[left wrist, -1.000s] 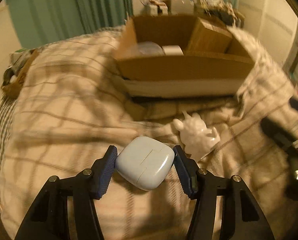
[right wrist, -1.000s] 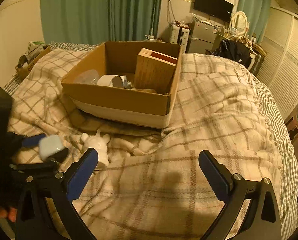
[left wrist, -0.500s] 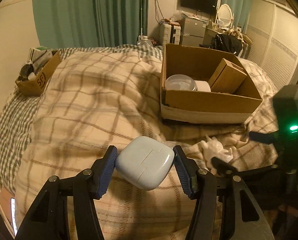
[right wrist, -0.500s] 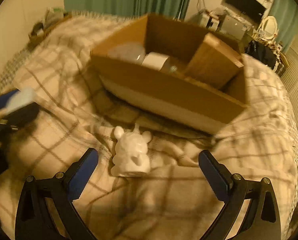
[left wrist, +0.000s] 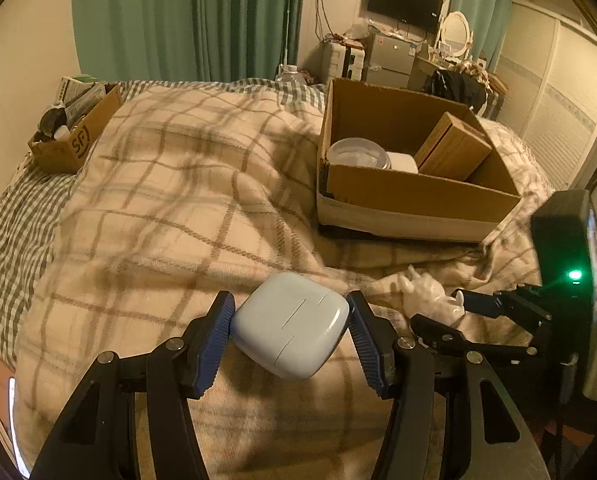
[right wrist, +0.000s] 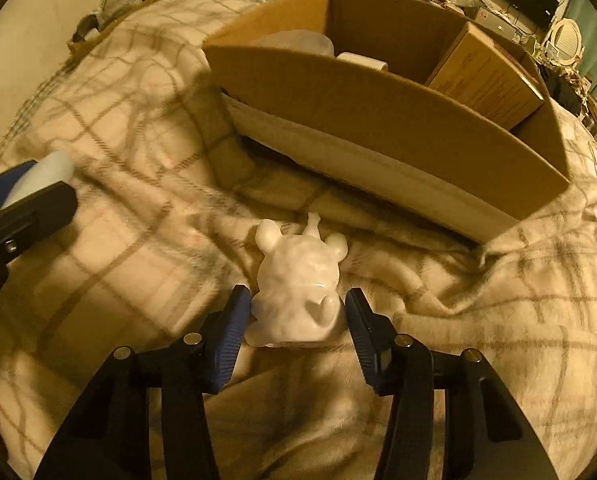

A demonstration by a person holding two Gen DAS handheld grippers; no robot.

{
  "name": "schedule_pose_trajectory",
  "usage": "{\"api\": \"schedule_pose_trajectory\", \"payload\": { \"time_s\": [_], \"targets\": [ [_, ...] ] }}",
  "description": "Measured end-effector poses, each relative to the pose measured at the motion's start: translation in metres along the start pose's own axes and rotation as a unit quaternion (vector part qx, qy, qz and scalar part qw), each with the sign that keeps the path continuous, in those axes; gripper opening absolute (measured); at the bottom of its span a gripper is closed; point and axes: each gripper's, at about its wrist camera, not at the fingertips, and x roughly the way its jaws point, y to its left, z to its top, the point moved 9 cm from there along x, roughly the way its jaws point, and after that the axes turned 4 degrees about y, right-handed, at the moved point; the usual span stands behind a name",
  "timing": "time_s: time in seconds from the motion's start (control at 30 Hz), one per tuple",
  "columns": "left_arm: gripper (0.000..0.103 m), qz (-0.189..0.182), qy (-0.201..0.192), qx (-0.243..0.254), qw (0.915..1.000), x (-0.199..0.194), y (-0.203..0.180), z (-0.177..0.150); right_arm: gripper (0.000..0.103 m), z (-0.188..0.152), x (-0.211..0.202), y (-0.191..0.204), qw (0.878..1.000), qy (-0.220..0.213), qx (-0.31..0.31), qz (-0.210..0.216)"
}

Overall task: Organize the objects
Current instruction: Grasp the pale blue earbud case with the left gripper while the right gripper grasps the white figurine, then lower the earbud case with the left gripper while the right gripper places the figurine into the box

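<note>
Left wrist view shows the left gripper (left wrist: 290, 324) clamped on a pale blue earbud case (left wrist: 289, 323), both blue pads pressing its sides, held above the plaid blanket (left wrist: 170, 200). At 2 o'clock from it sits the cardboard box (left wrist: 418, 192), holding a round container (left wrist: 356, 152) and a wooden box (left wrist: 452, 148). Right wrist view has the right gripper (right wrist: 296, 316) around a white bear figurine (right wrist: 298, 280) lying on the blanket; the left pad touches its side, the right pad stands just beside it, so a firm grip cannot be told. The box lies at 12 o'clock.
</note>
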Motion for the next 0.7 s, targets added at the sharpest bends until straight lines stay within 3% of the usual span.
{"api": "schedule_pose_trajectory", "payload": {
  "time_s": [0.4, 0.7],
  "targets": [
    [0.059, -0.001, -0.022, -0.009, 0.9997, -0.039, -0.019, -0.007, 0.047, -0.011, -0.104, -0.013, 0.995, -0.098, 0.007, -0.003],
    [0.059, -0.038, -0.06, 0.032, 0.997, -0.086, -0.053, 0.047, 0.047, 0.032, -0.205, -0.053, 0.982, -0.184, 0.005, -0.042]
  ]
}}
